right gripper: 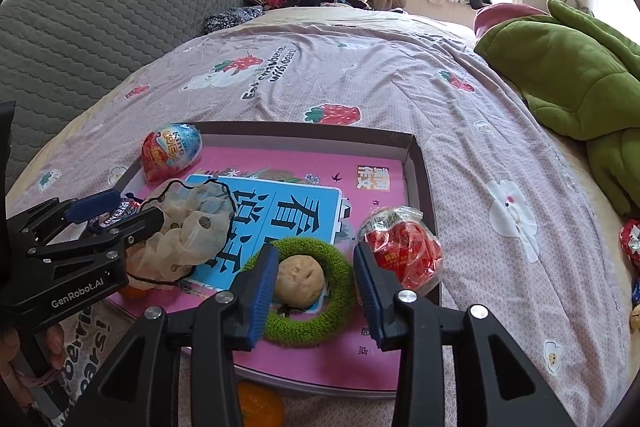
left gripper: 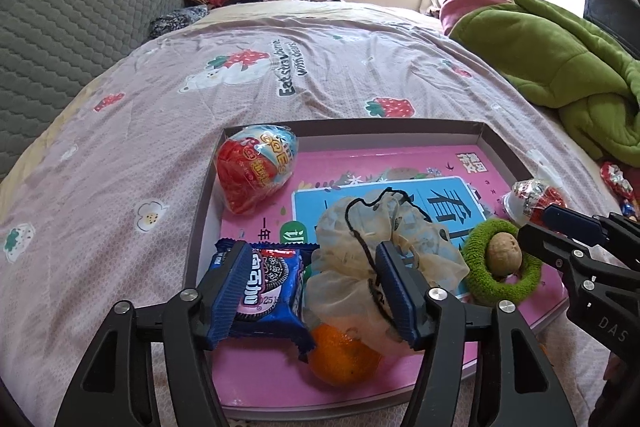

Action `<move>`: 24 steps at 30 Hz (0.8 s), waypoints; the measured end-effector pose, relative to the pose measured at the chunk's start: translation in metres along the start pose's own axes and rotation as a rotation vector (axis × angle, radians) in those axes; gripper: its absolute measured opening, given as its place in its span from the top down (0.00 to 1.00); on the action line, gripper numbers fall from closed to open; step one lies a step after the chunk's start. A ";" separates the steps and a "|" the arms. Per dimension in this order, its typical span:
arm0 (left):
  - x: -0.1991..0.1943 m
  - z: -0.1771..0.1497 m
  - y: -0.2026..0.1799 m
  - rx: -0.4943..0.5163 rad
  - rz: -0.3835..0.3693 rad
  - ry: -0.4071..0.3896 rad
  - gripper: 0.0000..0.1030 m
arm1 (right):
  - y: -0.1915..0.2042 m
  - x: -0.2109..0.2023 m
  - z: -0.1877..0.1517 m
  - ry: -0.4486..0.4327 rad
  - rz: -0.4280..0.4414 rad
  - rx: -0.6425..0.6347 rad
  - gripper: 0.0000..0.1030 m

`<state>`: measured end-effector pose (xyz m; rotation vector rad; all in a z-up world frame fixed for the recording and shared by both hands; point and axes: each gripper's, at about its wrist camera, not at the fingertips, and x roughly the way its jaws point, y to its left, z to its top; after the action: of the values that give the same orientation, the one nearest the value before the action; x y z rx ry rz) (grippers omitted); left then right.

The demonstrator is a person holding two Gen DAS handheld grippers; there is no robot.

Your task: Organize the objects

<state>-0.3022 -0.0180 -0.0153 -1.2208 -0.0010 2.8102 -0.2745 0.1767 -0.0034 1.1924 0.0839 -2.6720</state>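
A shallow pink box lid [left gripper: 486, 137] [right gripper: 418, 155] lies on the bed. In it are a foil egg [left gripper: 256, 169] [right gripper: 172, 151], an Oreo pack [left gripper: 270, 291], a beige scrunchie [left gripper: 372, 247] [right gripper: 192, 227], an orange [left gripper: 344, 355], a green scrunchie [left gripper: 500, 287] [right gripper: 336, 267] around a walnut [left gripper: 503, 253] [right gripper: 298, 279], and a red snack bag [left gripper: 536, 199] [right gripper: 404, 251]. My left gripper [left gripper: 312, 291] is open over the Oreo pack and beige scrunchie. My right gripper [right gripper: 316, 287] is open around the walnut and green scrunchie.
The pink strawberry sheet [left gripper: 280, 75] covers the bed. A green blanket [left gripper: 560, 59] [right gripper: 568, 79] lies at the right, a grey headboard [left gripper: 60, 39] at the left. Red wrapped sweets [right gripper: 630, 243] lie right of the lid. Another orange [right gripper: 260, 407] shows below the lid's near edge.
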 end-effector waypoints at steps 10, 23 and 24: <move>-0.015 0.001 0.007 -0.019 -0.004 -0.017 0.31 | 0.003 -0.009 0.002 -0.018 0.007 0.000 0.57; -0.040 0.004 0.001 -0.012 0.003 -0.052 0.28 | 0.005 -0.029 0.006 -0.056 0.025 0.008 0.52; -0.043 0.004 0.001 -0.010 0.007 -0.057 0.28 | 0.005 -0.031 0.006 -0.059 0.026 0.008 0.52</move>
<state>-0.2759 -0.0217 0.0184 -1.1444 -0.0143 2.8537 -0.2581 0.1762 0.0234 1.1088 0.0474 -2.6848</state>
